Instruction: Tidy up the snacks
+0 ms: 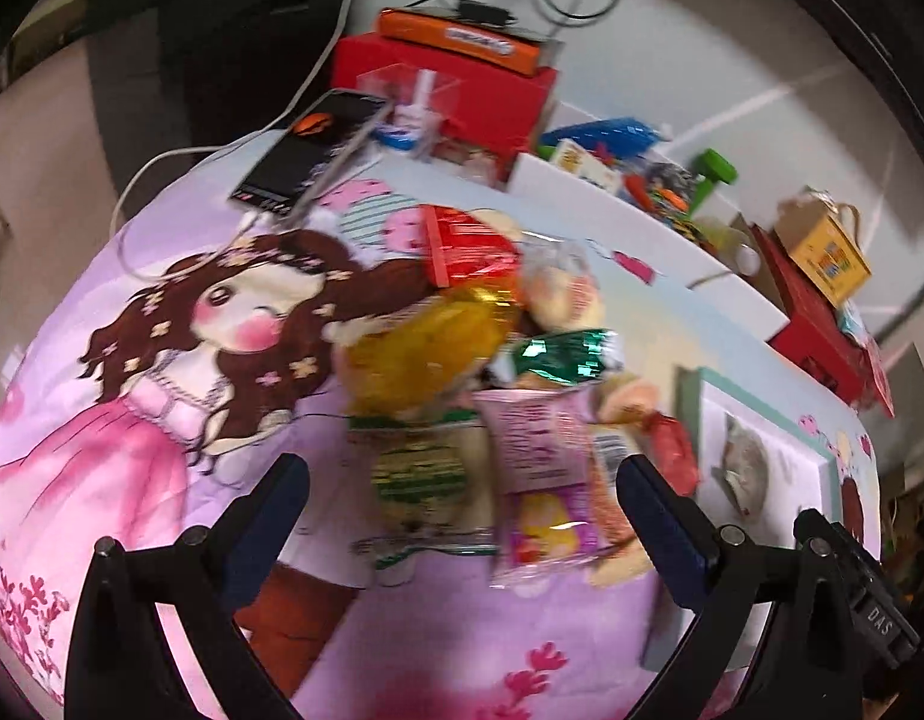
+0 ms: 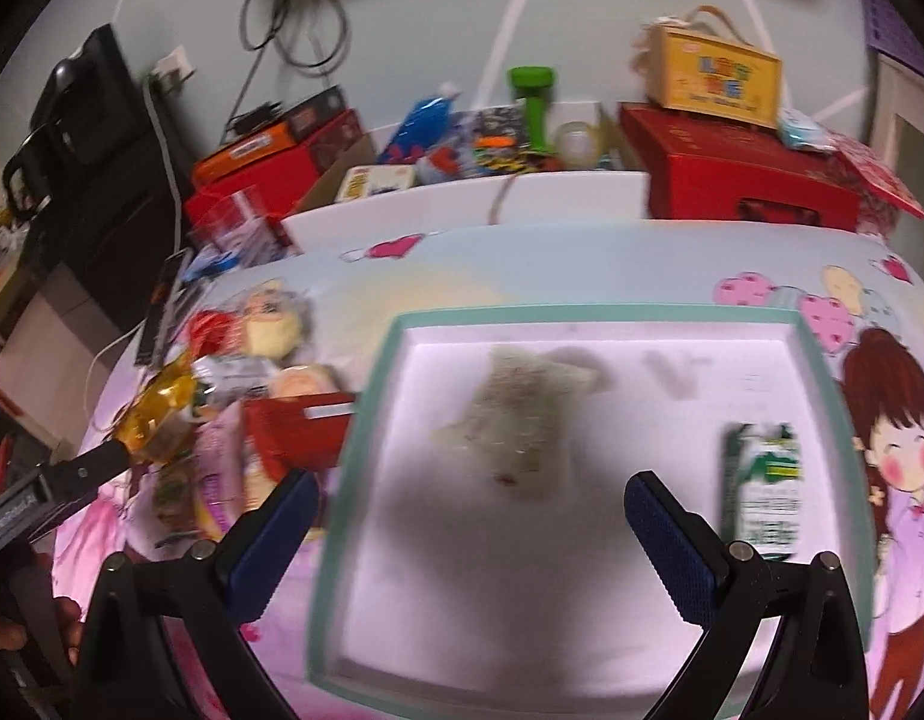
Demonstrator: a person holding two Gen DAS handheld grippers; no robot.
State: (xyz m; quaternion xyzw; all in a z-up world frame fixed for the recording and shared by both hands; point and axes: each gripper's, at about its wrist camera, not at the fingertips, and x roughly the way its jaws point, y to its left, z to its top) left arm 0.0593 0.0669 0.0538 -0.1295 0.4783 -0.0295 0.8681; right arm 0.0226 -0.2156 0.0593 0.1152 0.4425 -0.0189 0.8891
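A heap of wrapped snacks [image 1: 492, 372] lies on the cartoon-print cloth; among them are a yellow foil packet [image 1: 426, 342], a green foil packet [image 1: 558, 354] and a pink packet [image 1: 540, 450]. My left gripper [image 1: 462, 510] is open, its fingers either side of the heap's near end. The white tray [image 2: 822, 330] with a teal rim holds a pale clear packet [image 2: 522, 414] and a green-white packet [image 2: 762, 480]. My right gripper [image 2: 471, 516] hangs open over the tray. The same heap [image 2: 222, 408] lies left of the tray, with the left gripper's finger [image 2: 90, 468] beside it.
Red boxes [image 2: 744, 174], an orange box [image 1: 462, 36], a yellow carton [image 2: 714, 78], a green bottle [image 2: 531, 102] and a white bin of clutter [image 2: 462, 198] line the back. A black phone [image 1: 306, 150] with a white cable lies at the far left.
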